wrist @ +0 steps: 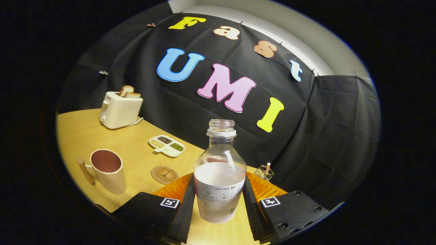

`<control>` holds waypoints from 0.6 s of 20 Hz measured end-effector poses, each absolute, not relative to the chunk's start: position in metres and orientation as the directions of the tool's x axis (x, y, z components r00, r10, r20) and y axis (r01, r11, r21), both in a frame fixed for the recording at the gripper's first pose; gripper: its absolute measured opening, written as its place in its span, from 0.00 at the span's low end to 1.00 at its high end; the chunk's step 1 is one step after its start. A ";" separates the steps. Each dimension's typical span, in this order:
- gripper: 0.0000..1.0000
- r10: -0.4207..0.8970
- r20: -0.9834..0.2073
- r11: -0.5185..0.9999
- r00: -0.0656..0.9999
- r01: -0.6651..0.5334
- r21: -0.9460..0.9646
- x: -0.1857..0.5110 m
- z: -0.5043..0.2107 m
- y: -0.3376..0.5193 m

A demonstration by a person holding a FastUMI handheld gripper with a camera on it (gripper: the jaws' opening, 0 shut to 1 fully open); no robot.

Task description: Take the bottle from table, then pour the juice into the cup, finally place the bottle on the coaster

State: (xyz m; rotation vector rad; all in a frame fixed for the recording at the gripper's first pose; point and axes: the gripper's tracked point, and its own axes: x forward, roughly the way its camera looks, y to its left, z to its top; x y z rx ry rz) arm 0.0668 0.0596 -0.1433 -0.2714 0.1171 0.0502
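Observation:
A clear plastic bottle (219, 177) with no cap and a pale cloudy liquid up to about half its height stands between my fingers. My gripper (219, 185) is shut on the bottle, one black pad against each side of its labelled lower body. To the left, beyond the left finger (185, 200), a beige cup (109, 172) with a handle stands on the wooden table (85, 136); its inside looks dark reddish brown. A round cork coaster (165, 175) lies between the cup and the bottle, with nothing on it.
A white toaster (119, 110) with bread slices stands at the table's far left by the black cloth wall. A small divided dish (167, 145) of grains lies behind the coaster. A wire holder (264, 172) with a stick sits beyond the right finger.

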 end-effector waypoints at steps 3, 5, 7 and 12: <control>0.70 0.032 -0.122 0.906 0.992 -0.080 -0.415 0.062 -0.132 0.071; 0.70 0.035 -0.128 0.859 0.991 -0.095 -0.504 0.059 -0.131 0.081; 0.70 0.039 -0.138 0.818 0.990 -0.111 -0.564 0.054 -0.134 0.091; 0.70 0.038 -0.129 0.729 0.991 -0.115 -0.675 0.050 -0.135 0.109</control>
